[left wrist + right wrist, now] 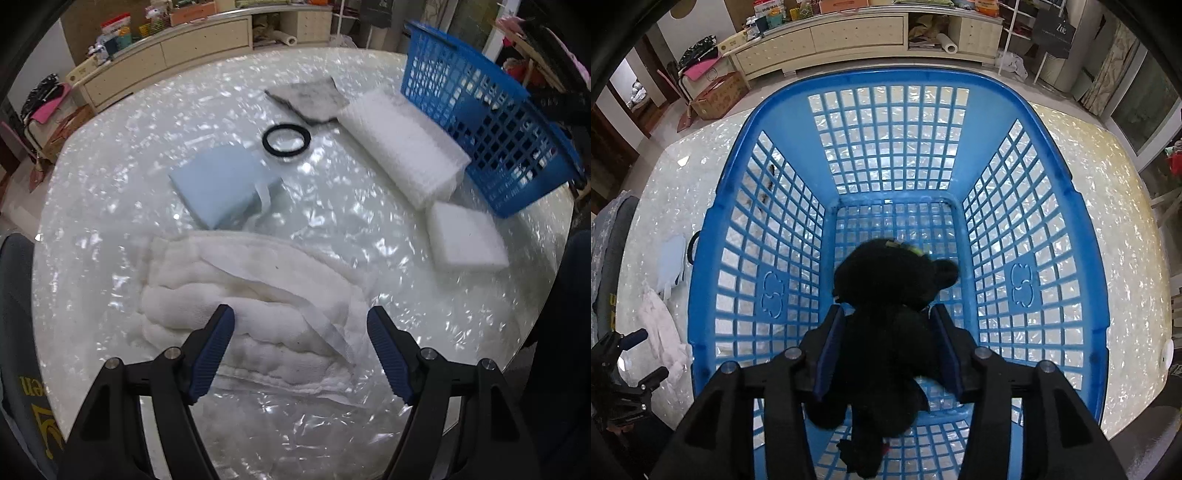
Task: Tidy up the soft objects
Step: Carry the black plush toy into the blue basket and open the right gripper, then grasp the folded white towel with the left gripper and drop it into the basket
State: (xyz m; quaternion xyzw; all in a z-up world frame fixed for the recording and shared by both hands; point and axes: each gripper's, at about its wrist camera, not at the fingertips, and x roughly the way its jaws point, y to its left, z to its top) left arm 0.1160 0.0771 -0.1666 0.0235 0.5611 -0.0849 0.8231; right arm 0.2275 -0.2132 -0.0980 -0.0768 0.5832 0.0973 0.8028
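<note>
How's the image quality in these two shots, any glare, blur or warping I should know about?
Left wrist view: bright speckled glare all over the glossy table; the blue basket and white foam pad are smeared by motion blur; fisheye bends the table edge. Right wrist view: sharper, but the black plush toy is so dark that its detail is lost; the basket walls bulge outward.
</note>
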